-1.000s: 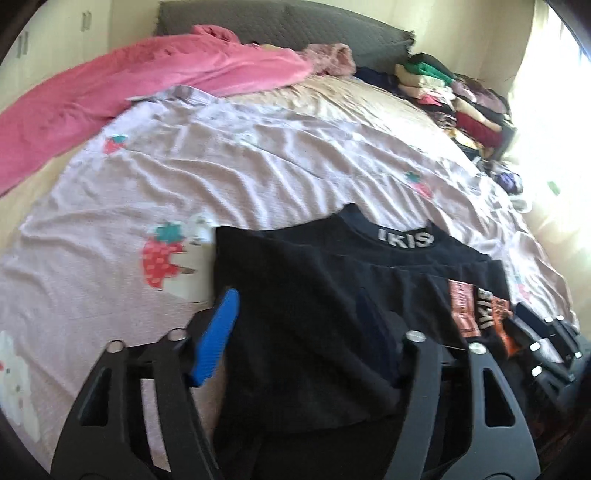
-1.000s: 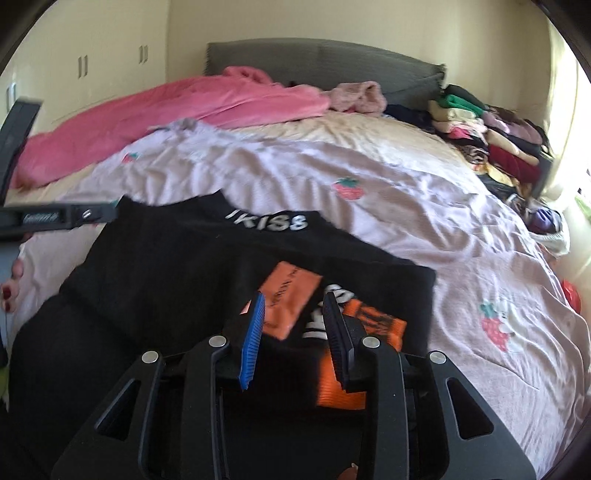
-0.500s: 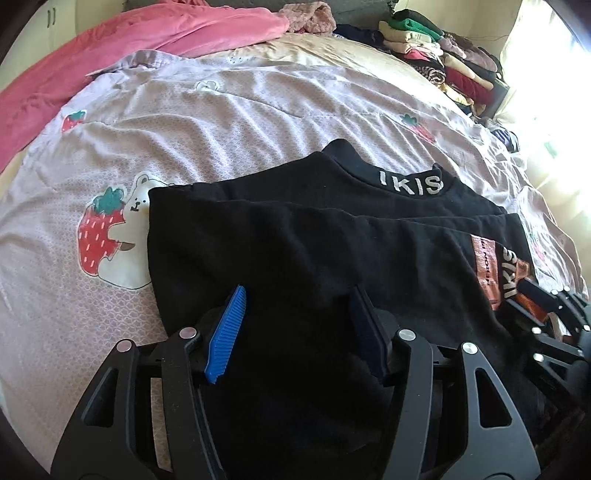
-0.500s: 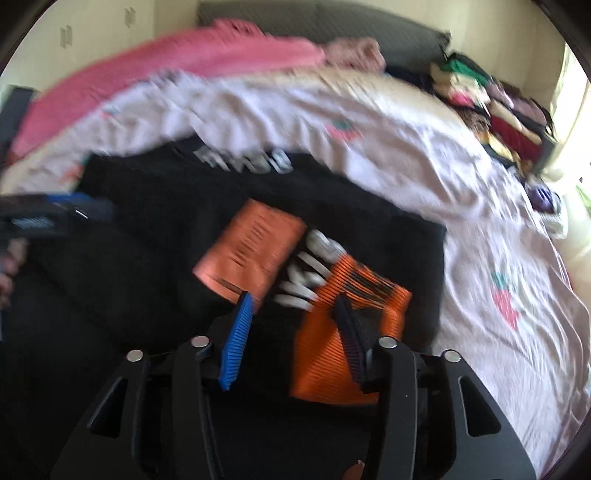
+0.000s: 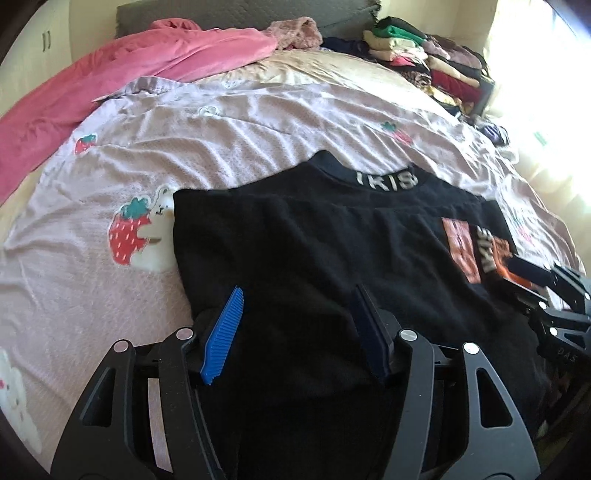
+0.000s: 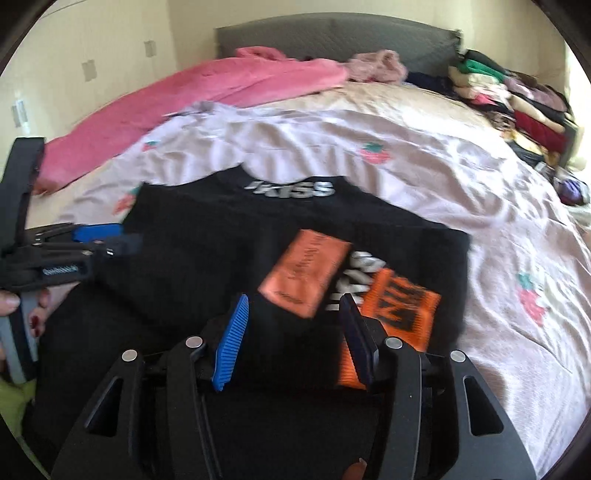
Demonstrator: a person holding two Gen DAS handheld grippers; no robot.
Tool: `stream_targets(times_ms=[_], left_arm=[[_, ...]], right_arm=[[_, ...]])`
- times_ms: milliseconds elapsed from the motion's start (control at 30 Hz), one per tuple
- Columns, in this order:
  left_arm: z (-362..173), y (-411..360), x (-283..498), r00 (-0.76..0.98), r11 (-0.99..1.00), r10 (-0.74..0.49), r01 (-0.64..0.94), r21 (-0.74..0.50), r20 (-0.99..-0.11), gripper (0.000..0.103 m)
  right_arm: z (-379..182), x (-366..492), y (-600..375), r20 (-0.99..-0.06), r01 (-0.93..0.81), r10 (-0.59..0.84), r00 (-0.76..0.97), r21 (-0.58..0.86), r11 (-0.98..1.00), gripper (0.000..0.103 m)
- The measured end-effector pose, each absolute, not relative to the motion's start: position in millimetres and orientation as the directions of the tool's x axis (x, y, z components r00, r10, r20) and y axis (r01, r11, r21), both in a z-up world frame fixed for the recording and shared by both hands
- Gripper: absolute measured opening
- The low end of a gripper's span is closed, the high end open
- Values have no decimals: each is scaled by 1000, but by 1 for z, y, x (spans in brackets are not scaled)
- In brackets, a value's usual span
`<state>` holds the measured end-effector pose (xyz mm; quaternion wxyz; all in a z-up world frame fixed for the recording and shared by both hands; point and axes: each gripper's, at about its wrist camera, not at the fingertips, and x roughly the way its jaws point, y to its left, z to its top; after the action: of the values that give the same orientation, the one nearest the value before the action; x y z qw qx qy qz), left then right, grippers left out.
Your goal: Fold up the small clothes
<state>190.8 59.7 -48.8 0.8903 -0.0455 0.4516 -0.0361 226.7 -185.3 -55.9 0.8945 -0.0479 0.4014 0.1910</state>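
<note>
**Both grippers open over the black top — the fold could slip**

Our left gripper point(image 5: 295, 332) has its jaws spread wide with nothing between them, poised over the near left part of the black top point(image 5: 314, 251). Our right gripper point(image 6: 295, 332) is open the same way and holds nothing, above the orange patches point(image 6: 306, 271) near the garment's right edge.

The top lies on the near half of the bed, collar with silver lettering point(image 6: 295, 188) pointing toward the headboard point(image 6: 332, 33). We judge it partly folded, a layer lying across the body.

The risk — the knit looks soft and thick, so closing on the top layer alone could drag it askew, and pinching too deep may catch the lilac strawberry sheet point(image 5: 258, 122) beneath and wrinkle it.

Further out, a pink blanket point(image 5: 129, 74) crosses the bed's far left corner, stacked clothes point(image 5: 424, 55) fill its far right corner, and pale cupboards point(image 6: 92, 55) line the left wall.
</note>
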Motion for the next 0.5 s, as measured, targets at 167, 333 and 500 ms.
stream_targets(times_ms=[167,333,500], left_arm=[[-64,56,181,550,994,-105,26,-109,-828,57],[-67,56,177,552,994,-103,20,-110,-828,58],[-59,57,170,557,993,-109,21,-117,-824,61]], right_arm=[[-73,227,-168,-790,-412,285,542,46,910,50],[-80,225,-167,-800,-408,281,530,50,912,50],[-66,218,-179,-752,-392,325,574,96,915,64]])
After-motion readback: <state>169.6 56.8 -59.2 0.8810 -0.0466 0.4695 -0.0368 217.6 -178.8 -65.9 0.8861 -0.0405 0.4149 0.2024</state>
